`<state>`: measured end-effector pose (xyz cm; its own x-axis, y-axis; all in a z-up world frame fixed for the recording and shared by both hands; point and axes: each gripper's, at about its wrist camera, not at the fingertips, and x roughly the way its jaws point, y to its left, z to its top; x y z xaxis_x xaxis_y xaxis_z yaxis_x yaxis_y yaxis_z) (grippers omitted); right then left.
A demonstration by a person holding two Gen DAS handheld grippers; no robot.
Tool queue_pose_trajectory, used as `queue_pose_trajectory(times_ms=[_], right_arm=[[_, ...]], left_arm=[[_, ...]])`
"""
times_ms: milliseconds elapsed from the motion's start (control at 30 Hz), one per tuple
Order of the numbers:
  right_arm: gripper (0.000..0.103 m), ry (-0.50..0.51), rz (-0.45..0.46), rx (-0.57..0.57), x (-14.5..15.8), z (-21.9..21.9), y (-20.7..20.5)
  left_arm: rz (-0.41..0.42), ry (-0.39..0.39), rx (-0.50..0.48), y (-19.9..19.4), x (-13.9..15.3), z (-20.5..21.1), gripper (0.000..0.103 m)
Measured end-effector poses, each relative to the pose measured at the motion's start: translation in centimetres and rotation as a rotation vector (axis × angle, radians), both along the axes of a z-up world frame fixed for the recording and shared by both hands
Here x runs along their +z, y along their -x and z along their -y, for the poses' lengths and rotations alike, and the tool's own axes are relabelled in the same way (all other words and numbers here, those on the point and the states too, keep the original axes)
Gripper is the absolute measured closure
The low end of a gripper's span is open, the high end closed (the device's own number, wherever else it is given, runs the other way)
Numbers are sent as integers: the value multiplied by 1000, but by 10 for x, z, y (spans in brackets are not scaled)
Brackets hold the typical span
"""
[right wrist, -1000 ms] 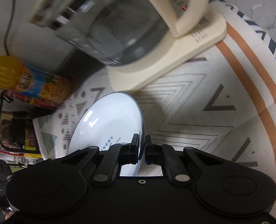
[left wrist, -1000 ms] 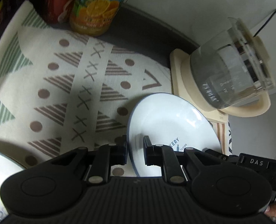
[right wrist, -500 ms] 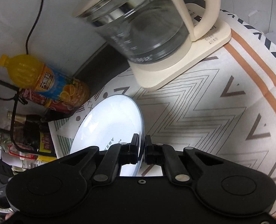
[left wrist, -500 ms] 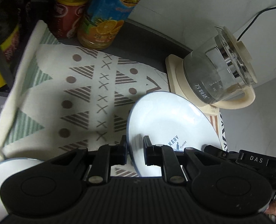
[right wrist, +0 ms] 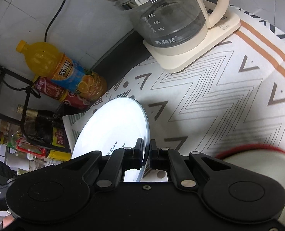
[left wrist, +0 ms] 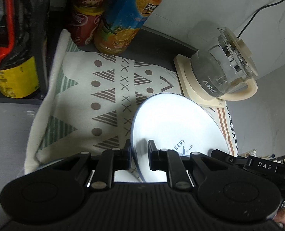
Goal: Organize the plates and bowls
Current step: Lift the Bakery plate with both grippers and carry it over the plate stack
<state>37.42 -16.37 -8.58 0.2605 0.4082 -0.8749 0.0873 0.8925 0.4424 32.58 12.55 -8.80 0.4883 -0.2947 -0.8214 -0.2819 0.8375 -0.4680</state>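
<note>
A white plate with a blue rim and "BAKERY" print point(left wrist: 173, 123) is held off the patterned cloth, tilted. My left gripper point(left wrist: 139, 151) is shut on its left rim. My right gripper point(right wrist: 146, 151) is shut on its right rim, and the plate point(right wrist: 113, 127) stretches away to the left there. A second white dish point(left wrist: 121, 177) shows partly below the left gripper's fingers. A white bowl with a red rim point(right wrist: 258, 159) sits at the lower right of the right wrist view, blurred.
A glass kettle on a cream base point(left wrist: 221, 75) stands at the back right, also in the right wrist view point(right wrist: 173, 17). An orange juice bottle point(left wrist: 127, 17), a red can point(left wrist: 84, 17) and dark bottles on a rack point(left wrist: 9, 44) stand at the back left.
Both grippers have risen and drawn back with the plate held between them. The kettle and bottles look farther away. The red-rimmed bowl has come into the right wrist view.
</note>
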Motion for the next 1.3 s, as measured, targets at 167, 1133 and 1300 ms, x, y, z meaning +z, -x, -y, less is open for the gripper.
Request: queue_pose_trajectory(times_ms=[167,1133,1300], right_arm=[[97,-6,14,-15,-1,-12,16],[95,50,8,-31,-1,-48,107],[95,83,12,-2,0,-55,121]], left_arm=[[-1,-13,-21,11,2,-12,88],[-81,-23,-130,69,-17,-33,88],[-123,-15,-135,79,-28,-35,88]])
